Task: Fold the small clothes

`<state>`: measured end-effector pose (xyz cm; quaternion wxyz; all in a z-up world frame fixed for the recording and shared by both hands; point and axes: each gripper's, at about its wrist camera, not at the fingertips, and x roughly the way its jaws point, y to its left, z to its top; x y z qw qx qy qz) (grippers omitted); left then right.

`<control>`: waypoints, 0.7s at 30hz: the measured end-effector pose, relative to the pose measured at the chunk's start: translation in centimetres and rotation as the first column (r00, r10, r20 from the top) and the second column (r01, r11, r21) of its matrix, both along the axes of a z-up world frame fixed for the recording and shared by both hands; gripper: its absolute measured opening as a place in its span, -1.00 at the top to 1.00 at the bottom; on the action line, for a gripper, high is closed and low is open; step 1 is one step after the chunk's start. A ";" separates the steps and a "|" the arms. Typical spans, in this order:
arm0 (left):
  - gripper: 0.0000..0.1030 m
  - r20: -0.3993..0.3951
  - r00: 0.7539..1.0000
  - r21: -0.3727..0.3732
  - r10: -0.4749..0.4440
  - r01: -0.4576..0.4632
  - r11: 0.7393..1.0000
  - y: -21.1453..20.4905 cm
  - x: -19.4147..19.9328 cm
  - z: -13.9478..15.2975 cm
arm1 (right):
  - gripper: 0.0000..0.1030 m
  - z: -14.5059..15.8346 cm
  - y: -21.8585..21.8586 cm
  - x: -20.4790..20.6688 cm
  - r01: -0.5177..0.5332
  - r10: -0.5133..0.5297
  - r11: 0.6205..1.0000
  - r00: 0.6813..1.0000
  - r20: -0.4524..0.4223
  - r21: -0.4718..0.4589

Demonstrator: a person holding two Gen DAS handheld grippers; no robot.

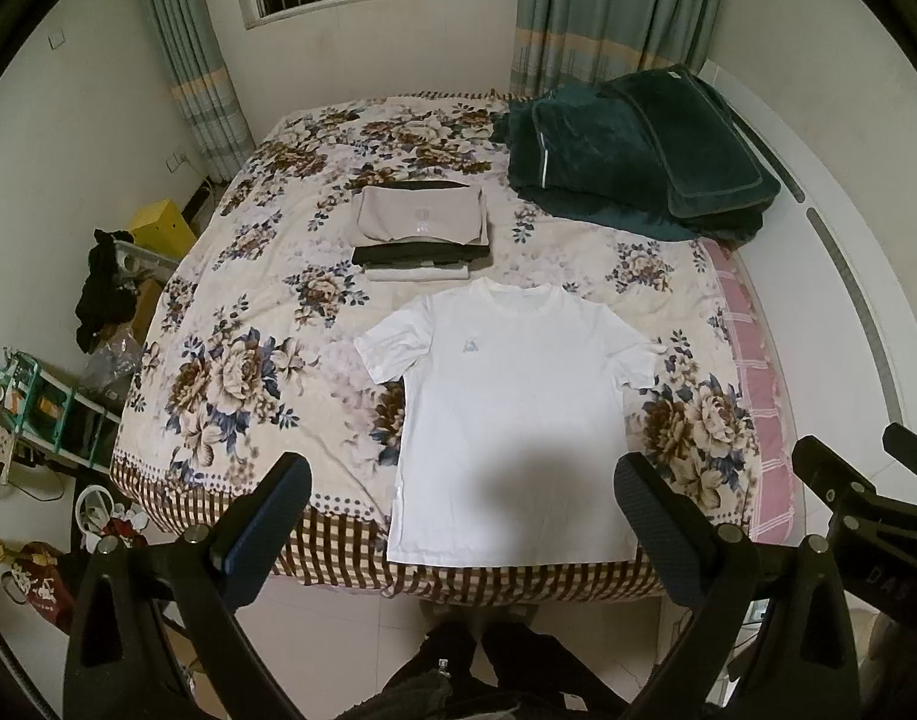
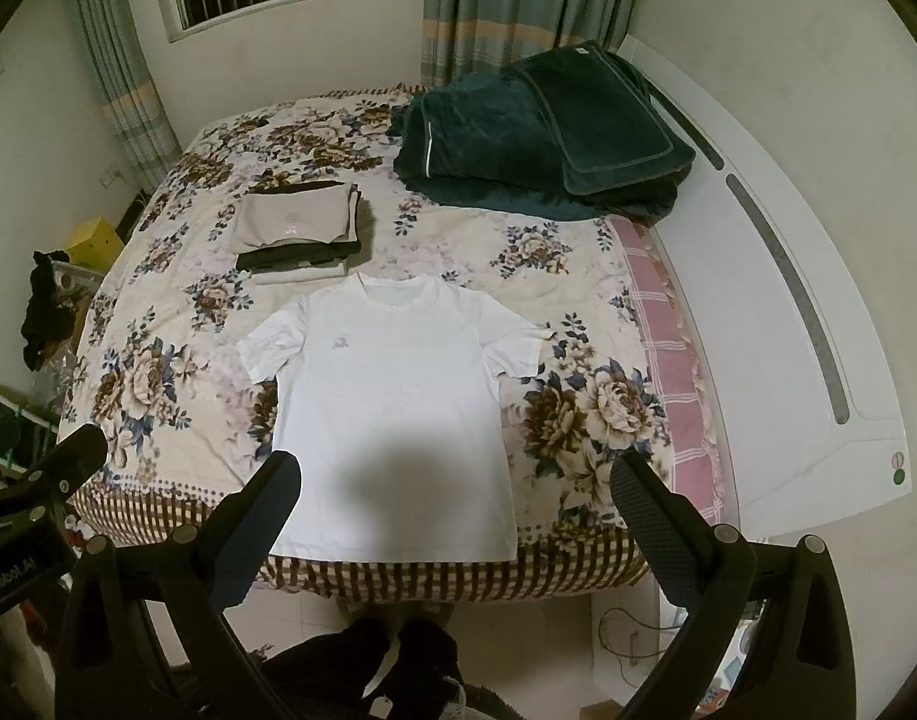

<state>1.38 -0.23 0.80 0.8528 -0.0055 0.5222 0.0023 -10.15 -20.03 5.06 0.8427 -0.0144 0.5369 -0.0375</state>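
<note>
Garment under inspection: white T-shirt, spread flat and face up at the near edge of the bed, hem toward the viewer. Stack of folded clothes lies just beyond its collar. Dark green blanket sits at the far right corner. Left gripper and right gripper hover above the hem, jaws fully spread, holding nothing.

White T-shirt flat, unfolded, before folded stack
</note>
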 end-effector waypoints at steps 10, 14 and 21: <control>-1.00 0.005 1.000 -0.002 0.000 0.000 1.000 0.0 0.1 0.2 | -1.00 0.2 0.2 0.1 -0.002 0.002 1.000 1.000 0.002 0.002; -1.00 0.005 1.000 -0.004 -0.001 0.001 1.000 -0.1 0.1 0.3 | -1.00 0.4 0.2 0.0 -0.001 0.001 1.000 1.000 0.004 0.003; -1.00 0.008 1.000 -0.006 -0.001 0.001 1.000 0.0 0.1 0.4 | -1.00 0.5 0.4 -0.2 -0.001 0.001 1.000 1.000 0.005 0.002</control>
